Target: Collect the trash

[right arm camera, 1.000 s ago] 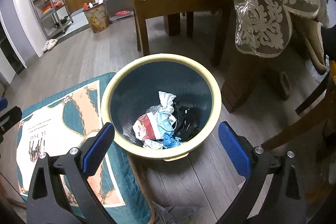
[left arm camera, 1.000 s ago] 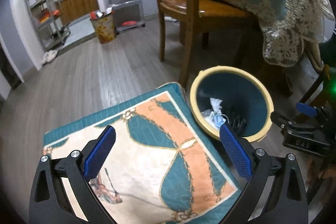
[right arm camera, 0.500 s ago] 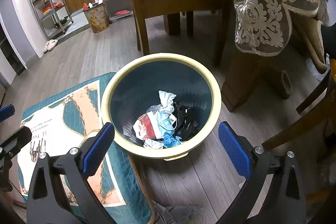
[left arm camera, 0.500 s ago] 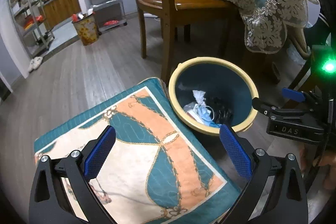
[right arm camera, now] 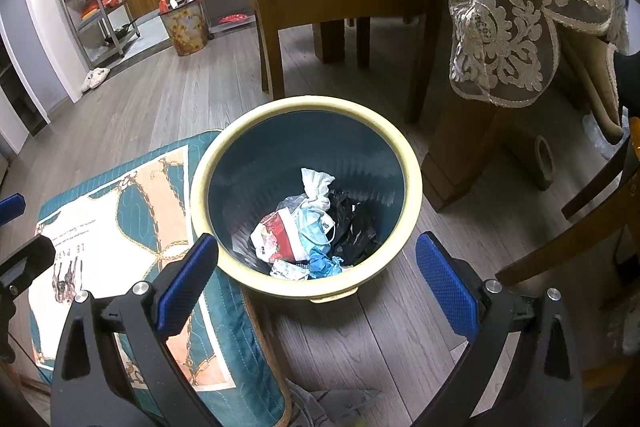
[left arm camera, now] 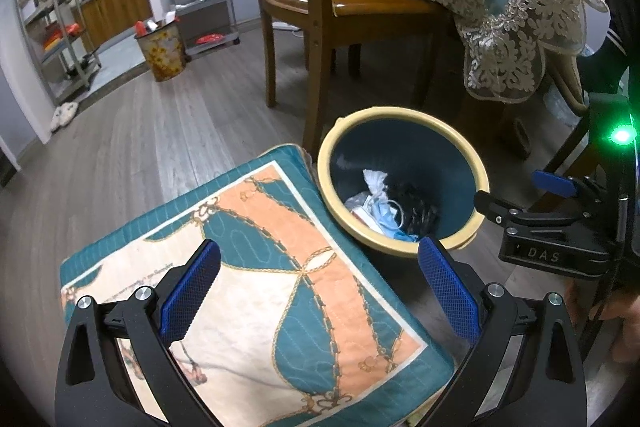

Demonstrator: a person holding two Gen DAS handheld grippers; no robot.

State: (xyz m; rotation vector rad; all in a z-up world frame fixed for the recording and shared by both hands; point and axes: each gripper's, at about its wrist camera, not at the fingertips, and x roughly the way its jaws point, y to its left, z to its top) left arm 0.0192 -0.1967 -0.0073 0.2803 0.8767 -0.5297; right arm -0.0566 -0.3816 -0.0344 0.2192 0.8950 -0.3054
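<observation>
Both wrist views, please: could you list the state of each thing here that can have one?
Left gripper: open, holding nothing, above the cushion.
Right gripper: open, holding nothing, above the bin.
Yellow-rimmed bin: upright, no lid, trash at the bottom.
Trash: crumpled, piled inside the bin.
Patterned cushion: lying flat beside the bin.
Far flowered bin: upright, filled to the rim.

At my twelve o'clock a yellow-rimmed teal trash bin [right arm camera: 306, 195] stands upright on the floor, holding crumpled wrappers, a blue mask [right arm camera: 314, 229] and black plastic [right arm camera: 354, 223].
</observation>
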